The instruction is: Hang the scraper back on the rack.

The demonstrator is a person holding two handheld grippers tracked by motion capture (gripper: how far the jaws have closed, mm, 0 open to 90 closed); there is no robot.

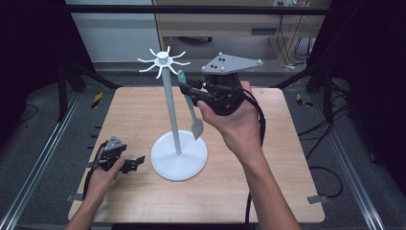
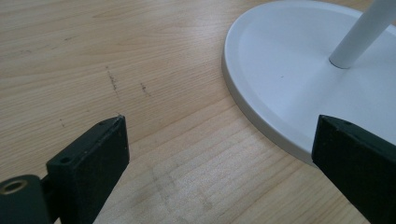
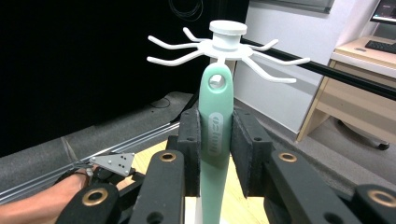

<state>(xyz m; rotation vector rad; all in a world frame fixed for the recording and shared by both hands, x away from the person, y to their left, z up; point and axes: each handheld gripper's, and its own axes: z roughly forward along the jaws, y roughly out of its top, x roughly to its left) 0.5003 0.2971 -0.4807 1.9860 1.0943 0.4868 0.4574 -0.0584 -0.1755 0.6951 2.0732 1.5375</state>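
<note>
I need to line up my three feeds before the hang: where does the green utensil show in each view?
High view: the green utensil hangs upper centre, right of the stand's pole, clamped in the right gripper.
Left gripper view: not in it; this view looks at the table beside the stand's base.
Right gripper view: upright at centre, between the pads, hole just below the hooks.
Shared landmark: the white stand.

The green utensil handle (image 3: pixel 215 140) bears raised lettering (too blurred to read).

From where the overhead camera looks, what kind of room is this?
Probably a lab or office recording station: a pale wooden table inside dark metal framing, loose black cables on grey floor, and a wooden desk behind.
</note>
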